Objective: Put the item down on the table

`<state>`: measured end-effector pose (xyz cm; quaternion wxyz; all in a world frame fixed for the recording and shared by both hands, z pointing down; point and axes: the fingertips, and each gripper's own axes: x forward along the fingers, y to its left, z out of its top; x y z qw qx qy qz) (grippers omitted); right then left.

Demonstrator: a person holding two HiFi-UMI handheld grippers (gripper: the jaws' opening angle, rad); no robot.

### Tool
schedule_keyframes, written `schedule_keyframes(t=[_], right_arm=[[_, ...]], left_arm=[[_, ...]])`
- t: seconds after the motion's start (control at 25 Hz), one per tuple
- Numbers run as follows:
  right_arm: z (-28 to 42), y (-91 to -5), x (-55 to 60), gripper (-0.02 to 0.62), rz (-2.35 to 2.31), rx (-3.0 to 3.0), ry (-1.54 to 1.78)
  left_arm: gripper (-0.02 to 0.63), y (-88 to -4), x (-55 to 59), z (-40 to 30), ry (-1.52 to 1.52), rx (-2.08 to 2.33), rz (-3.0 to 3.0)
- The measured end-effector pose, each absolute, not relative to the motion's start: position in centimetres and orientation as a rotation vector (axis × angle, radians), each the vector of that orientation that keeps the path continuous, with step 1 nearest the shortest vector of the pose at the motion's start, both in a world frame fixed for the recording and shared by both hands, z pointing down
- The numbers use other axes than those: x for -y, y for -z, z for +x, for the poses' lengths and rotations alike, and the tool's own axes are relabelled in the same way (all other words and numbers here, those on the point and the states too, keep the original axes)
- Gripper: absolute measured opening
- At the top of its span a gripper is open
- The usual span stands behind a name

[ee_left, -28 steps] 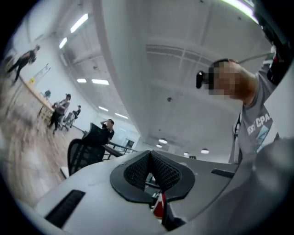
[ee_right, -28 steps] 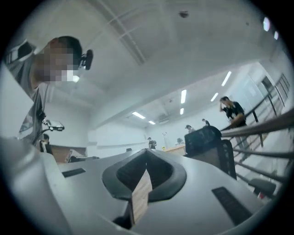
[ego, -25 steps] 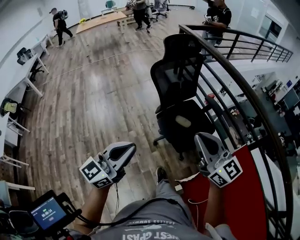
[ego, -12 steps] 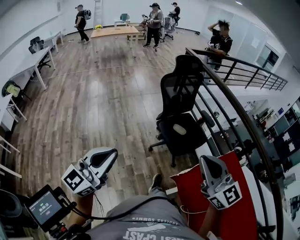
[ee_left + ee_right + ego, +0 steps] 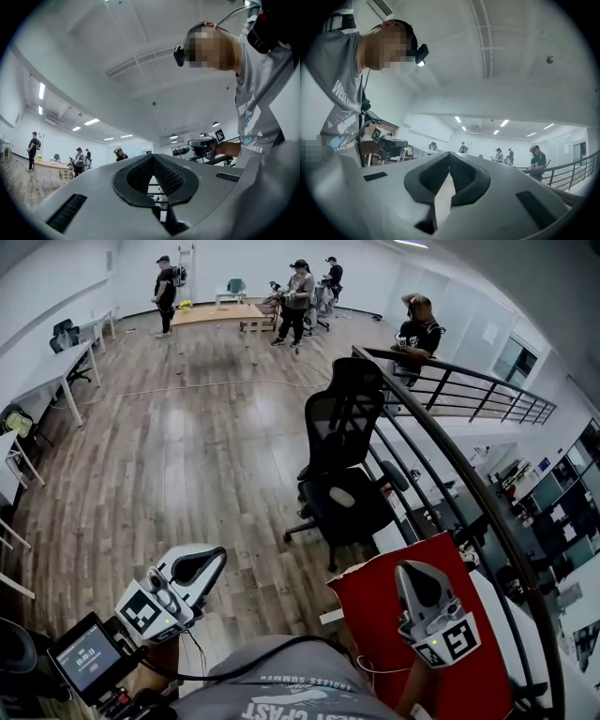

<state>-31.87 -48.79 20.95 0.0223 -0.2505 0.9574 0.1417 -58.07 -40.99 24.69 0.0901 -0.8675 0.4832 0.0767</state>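
Both grippers are held low in front of the person, over a wooden floor. My left gripper (image 5: 217,557) is at the lower left, its jaws shut with nothing between them. My right gripper (image 5: 411,570) hangs over a red panel (image 5: 375,615) at the lower right, also shut and empty. The left gripper view looks up at the ceiling, and its gripper (image 5: 152,157) shows only closed jaws. The right gripper view gives the same upward look with its gripper (image 5: 449,154) closed. No held item shows in any view.
A black office chair (image 5: 339,460) stands just ahead, beside a curved black railing (image 5: 450,456) with a drop beyond it. A small monitor (image 5: 86,657) sits at the lower left. Desks (image 5: 52,362) line the left wall. Several people stand at the far end.
The head view has lifted, showing more of the room. Both grippers have sunk lower in it, the left one drifting leftward. Both stay shut.
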Motion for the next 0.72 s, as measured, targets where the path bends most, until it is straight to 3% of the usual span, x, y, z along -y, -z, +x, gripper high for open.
schedule_keyframes(t=[0.24, 0.44, 0.72], right_arm=[[-27.4, -21.3, 42.1, 0.003, -0.728, -2.977, -0.439], [-19.0, -24.6, 33.7, 0.003, -0.697, -2.986, -0.402], [-15.3, -27.4, 29.6, 0.003, -0.704, -3.04, -0.294]], left_arm=[[0.002, -22.3, 34.8, -52.2, -0.291, -1.375, -2.567], [0.002, -21.6, 28.4, -44.1, -0.304, -1.346, -2.55], [0.002, -22.8, 22.5, -38.7, -0.261, -1.355, -2.577]])
